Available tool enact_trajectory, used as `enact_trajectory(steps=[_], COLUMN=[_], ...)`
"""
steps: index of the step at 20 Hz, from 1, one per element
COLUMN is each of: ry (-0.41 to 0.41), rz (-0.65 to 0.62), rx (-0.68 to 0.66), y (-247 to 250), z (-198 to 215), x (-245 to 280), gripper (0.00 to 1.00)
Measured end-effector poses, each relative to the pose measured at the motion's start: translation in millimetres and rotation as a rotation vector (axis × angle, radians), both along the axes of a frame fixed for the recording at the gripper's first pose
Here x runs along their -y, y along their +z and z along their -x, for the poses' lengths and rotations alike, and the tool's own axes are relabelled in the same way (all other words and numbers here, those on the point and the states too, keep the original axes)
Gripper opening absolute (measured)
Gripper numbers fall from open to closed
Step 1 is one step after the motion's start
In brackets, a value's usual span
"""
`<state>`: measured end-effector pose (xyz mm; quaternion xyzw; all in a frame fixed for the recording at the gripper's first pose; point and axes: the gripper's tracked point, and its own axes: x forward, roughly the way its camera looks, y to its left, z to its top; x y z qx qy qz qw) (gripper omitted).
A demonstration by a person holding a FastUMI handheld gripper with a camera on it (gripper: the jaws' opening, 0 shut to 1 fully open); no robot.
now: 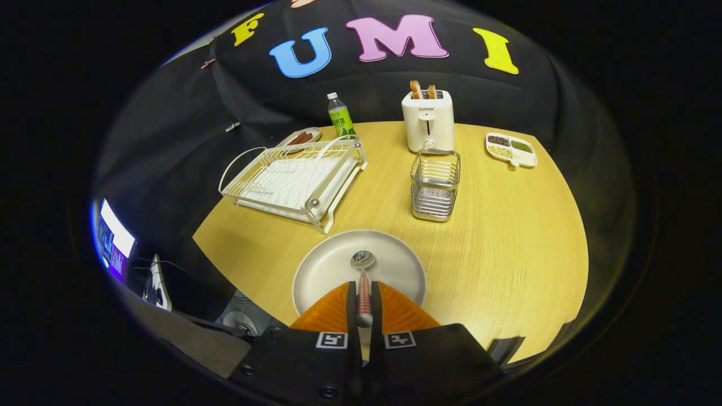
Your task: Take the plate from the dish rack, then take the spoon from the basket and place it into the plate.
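Your gripper (364,293) sits nearest, its fingers closed on the handle of the spoon (363,282), which runs straight ahead between them with the bowl pointing to twelve o'clock. That bowl hangs over the middle of the plate (321,270), which already lies flat on the table (507,237) just ahead of the fingers, so by my reading you're in the final lowering (only the release remains). Holding the handle along the finger line keeps the bowl aimed at the plate's centre. Sweeping left to right beyond it: the dish rack (293,180) at about eleven o'clock stands bare, the wire basket (435,185) at about one o'clock looks emptied, with a toaster (427,119) just behind it. Ease down before you part the fingers, or the spoon may skid on the glaze.
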<state>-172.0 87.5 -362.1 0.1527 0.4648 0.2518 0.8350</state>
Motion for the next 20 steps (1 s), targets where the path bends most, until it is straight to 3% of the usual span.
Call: enact_trajectory(steps=[8, 17, 20], ry=[-0.024, 0.013, -0.015], rz=[-0.067, 0.040, 0.045], rx=[0.008, -0.044, -0.059], y=[-12, -43, -46], z=[3, 19, 16], x=[-10, -5, -1], gripper=[0.09, 0.16, 0.24])
